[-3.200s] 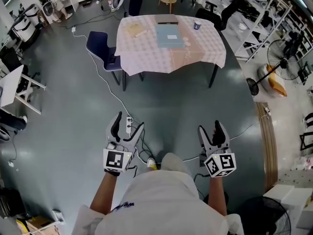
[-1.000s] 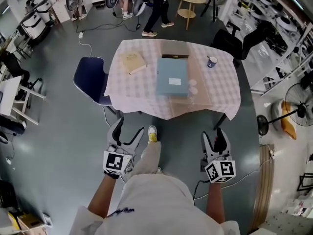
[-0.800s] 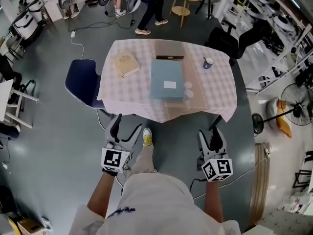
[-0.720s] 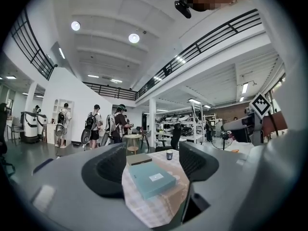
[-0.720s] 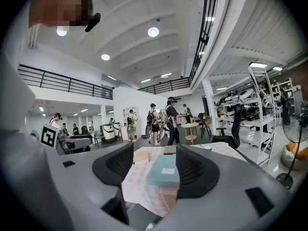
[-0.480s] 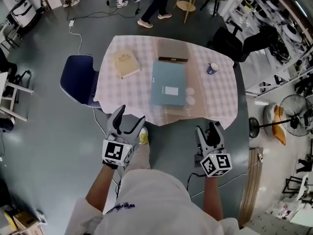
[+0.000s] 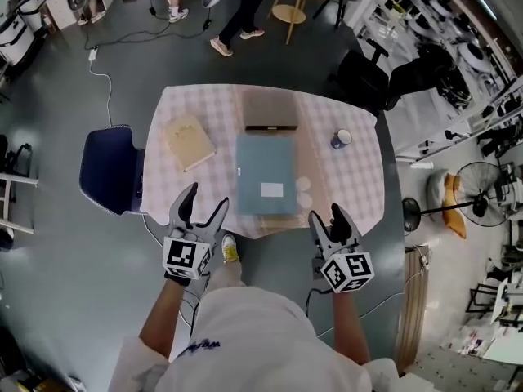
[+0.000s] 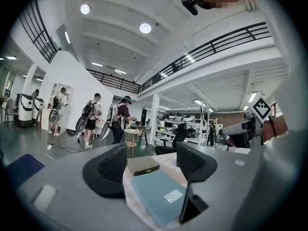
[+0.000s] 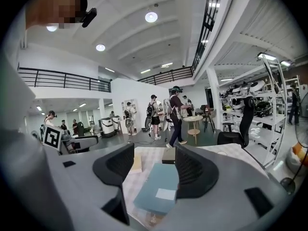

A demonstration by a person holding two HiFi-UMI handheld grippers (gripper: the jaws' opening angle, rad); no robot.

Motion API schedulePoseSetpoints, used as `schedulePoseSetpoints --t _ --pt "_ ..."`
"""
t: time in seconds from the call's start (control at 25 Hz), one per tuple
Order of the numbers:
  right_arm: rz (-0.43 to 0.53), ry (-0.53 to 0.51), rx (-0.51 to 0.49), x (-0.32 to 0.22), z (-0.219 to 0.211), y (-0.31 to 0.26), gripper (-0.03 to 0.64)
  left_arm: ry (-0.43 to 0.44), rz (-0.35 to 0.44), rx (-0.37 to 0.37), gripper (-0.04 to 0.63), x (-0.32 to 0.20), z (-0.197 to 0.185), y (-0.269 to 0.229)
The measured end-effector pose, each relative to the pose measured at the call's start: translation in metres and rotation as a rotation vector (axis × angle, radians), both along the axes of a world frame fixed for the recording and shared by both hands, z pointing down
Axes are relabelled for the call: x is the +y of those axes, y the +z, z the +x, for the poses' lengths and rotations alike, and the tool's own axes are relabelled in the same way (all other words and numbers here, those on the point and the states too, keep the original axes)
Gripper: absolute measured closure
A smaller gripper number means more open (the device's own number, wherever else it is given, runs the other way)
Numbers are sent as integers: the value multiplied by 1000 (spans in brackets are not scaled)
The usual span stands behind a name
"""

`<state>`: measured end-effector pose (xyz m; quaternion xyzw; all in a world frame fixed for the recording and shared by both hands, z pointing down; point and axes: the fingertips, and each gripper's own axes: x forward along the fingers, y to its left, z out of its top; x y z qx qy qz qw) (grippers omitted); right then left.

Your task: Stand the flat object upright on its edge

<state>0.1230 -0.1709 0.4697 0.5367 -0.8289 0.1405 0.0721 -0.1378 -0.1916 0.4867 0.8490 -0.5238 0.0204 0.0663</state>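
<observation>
Now the blue book (image 7: 265, 174) lies flat just ahead, its long side running away, between the left gripper (image 7: 206, 199) and right gripper (image 7: 326, 216). Both are spread and empty, their jaws having just narrowed slightly.

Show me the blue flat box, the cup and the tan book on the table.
blue flat box (image 7: 263, 163), head view, middle of its top face.
cup (image 7: 341, 139), head view, its open top.
tan book (image 7: 189, 141), head view, centre of its cover.

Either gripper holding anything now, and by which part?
Nothing is held. The left gripper and right gripper, jaws just closing a little, stand open with nothing between them; the flat blue box lies on the table.
</observation>
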Motion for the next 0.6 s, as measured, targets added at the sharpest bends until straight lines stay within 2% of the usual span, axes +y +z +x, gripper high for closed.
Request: schedulePoseSetpoints --t 0.32,0.44,0.6 --pt "-47 0 13 -61 -2 21 348 59 -58 -12 284 -59 13 20" --pt "-71 -10 6 -85 4 34 347 67 -116 -9 281 -77 19 37" --pt "-114 -20 -8 -118 18 54 341 48 -221 114 261 -105 25 59"
